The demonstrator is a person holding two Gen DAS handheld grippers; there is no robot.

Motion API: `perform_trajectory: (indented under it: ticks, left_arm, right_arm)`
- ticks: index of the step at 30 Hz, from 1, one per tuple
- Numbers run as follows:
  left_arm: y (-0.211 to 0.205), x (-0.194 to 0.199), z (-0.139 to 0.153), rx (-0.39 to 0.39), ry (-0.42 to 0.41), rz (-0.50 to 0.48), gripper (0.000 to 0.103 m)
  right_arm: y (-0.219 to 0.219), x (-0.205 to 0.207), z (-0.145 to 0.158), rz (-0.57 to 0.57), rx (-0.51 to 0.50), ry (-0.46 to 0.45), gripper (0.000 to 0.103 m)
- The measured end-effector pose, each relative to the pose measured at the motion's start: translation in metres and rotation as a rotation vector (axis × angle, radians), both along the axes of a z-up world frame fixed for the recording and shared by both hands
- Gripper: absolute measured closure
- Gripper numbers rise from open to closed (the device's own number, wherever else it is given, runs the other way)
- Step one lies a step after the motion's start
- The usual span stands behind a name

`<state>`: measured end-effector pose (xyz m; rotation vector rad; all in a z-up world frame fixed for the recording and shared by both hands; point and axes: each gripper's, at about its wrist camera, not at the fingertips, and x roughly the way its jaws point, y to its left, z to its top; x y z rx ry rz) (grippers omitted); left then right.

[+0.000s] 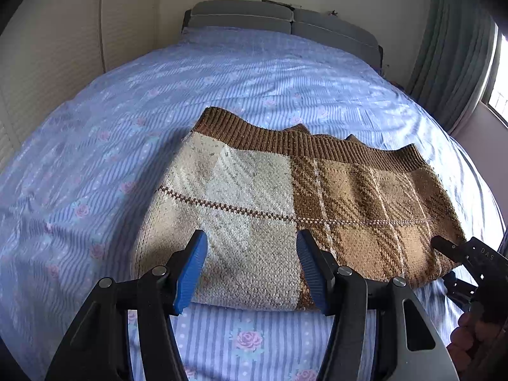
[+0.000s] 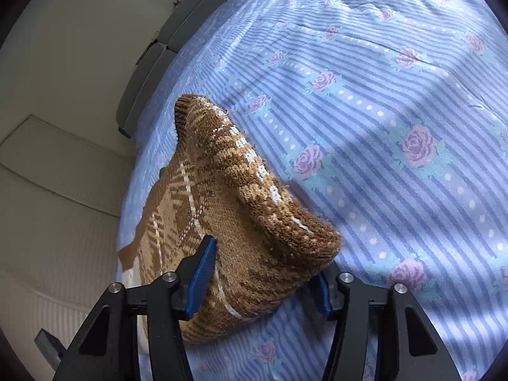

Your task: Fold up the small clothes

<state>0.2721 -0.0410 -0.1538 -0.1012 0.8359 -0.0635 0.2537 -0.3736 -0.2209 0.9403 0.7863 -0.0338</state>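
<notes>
A knitted sweater [image 1: 254, 190], cream on the left and brown plaid on the right with a ribbed brown hem at the far side, lies folded on the bed. My left gripper [image 1: 252, 270] hovers open over its near edge, blue pads [image 1: 193, 270] apart and holding nothing. My right gripper [image 1: 447, 266] is at the sweater's near right corner. In the right wrist view the thick folded brown edge of the sweater [image 2: 241, 216] fills the gap between the right gripper's [image 2: 263, 285] jaws, and one pad [image 2: 203, 276] lies against the knit. The other pad is partly hidden under the fold.
A blue striped bed sheet [image 1: 254, 73] with pink roses covers the whole bed. The grey headboard [image 1: 285, 19] is at the far end, a pale wardrobe wall [image 1: 47, 63] on the left, a green curtain [image 1: 454, 63] and window on the right. A person's hand [image 1: 470, 333] holds the right gripper.
</notes>
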Motion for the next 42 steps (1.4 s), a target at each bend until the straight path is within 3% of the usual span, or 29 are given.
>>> perform_trajectory:
  ticks: [2,8,15,20,24,30,35,38,42]
  left_arm:
    - [0.003,-0.002,0.002,0.004,-0.001,-0.002,0.045]
    - [0.031,-0.012,0.016,0.003,-0.016,0.029,0.045]
    - [0.09,-0.027,0.035,0.003,-0.049,0.105,0.045]
    - [0.145,-0.042,0.043,-0.003,-0.061,0.189,0.045]
    - [0.191,-0.057,0.043,-0.005,-0.066,0.26,0.045]
    - [0.241,-0.074,0.031,-0.028,-0.048,0.327,0.045]
    - [0.256,-0.079,0.018,-0.052,-0.031,0.326,0.045]
    - [0.254,-0.077,0.012,-0.063,-0.026,0.302,0.045]
    - [0.242,-0.067,0.012,-0.09,-0.025,0.238,0.045]
  right_arm:
    - [0.001,-0.004,0.006,-0.012,-0.016,-0.02,0.064]
    - [0.019,-0.008,0.039,-0.035,-0.168,-0.06,0.073]
    - [0.103,0.01,0.117,0.038,-0.57,-0.187,0.08]
    - [0.198,0.025,0.146,0.172,-0.845,-0.284,0.082]
    - [0.28,0.024,0.14,0.327,-1.034,-0.345,0.083]
    - [0.37,0.008,0.093,0.58,-1.247,-0.341,0.083]
    - [0.387,-0.01,0.048,0.695,-1.324,-0.267,0.083]
    - [0.387,-0.011,0.046,0.709,-1.349,-0.274,0.083]
    - [0.377,-0.013,0.053,0.705,-1.29,-0.278,0.081]
